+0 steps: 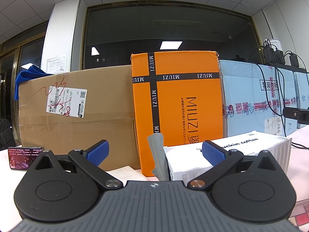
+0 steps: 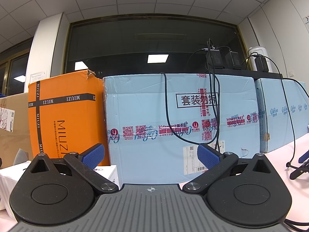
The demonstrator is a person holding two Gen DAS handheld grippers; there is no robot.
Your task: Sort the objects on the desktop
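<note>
Only the left wrist view takes in the whole brown cardboard carton point(image 1: 77, 116), the largest thing on the table point(image 1: 123, 171), with its shipping label scrawled in red and a blue cloth point(image 1: 25, 75) draped over its far left corner; the right wrist view catches just a sliver of that carton at its left edge. The right wrist view alone shows the full pale blue box point(image 2: 179, 116) with black cables point(image 2: 168, 106) hanging down its face, a second pale blue box point(image 2: 283, 114) to its right, and chargers point(image 2: 231, 59) on a dark shelf above. Both views show the orange MIUZI box point(image 1: 179, 104) standing upright between the carton and the blue box, touching both. All these boxes are closed, so their contents cannot be told. The white luckin coffee box point(image 1: 241, 154) sits just in front of the orange box, with a grey cloth point(image 1: 158, 154) sticking up at its left corner. A phone point(image 1: 25, 158) with a lit screen lies at the far left, seen only by the left camera. The left gripper point(image 1: 154, 152) is spread wide and empty, the grey cloth between its fingers; the right gripper point(image 2: 150, 156) is likewise spread and holds nothing.
</note>
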